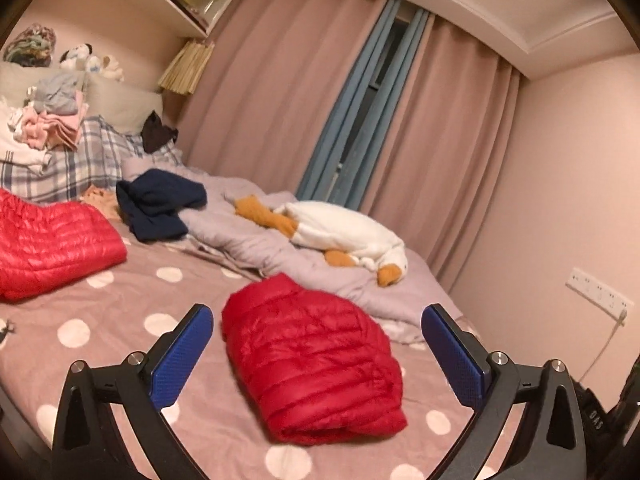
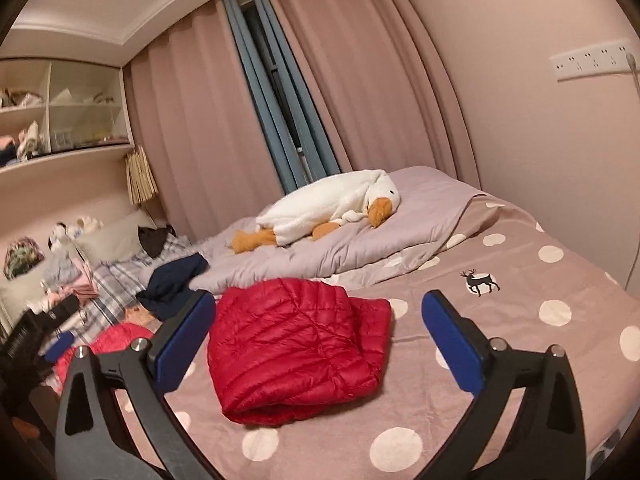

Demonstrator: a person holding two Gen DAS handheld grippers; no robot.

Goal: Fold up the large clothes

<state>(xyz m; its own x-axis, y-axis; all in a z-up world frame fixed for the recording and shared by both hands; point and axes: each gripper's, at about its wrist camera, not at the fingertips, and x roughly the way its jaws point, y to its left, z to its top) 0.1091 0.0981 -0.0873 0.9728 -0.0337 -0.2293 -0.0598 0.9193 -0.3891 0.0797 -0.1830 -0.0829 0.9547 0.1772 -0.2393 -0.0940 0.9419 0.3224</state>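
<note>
A red down jacket [image 1: 316,360] lies folded into a compact bundle on the pink dotted bed sheet [image 1: 120,304]. In the left wrist view my left gripper [image 1: 318,316] is open, its blue pads [image 1: 180,360] wide apart on either side of the bundle and clear of it. The right wrist view shows the same folded jacket [image 2: 296,348] on the sheet [image 2: 520,280]. My right gripper [image 2: 320,300] is open too, pulled back from the jacket with nothing between its pads. A second red down jacket [image 1: 52,240] lies spread at the left.
A navy garment [image 1: 160,204] and a white goose plush [image 1: 344,236] rest on a rumpled grey duvet [image 1: 260,248] further up the bed. Folded clothes [image 1: 56,120] are stacked on a plaid pillow. Curtains [image 1: 280,100] close the far side, and a wall with sockets [image 1: 600,292] stands on the right.
</note>
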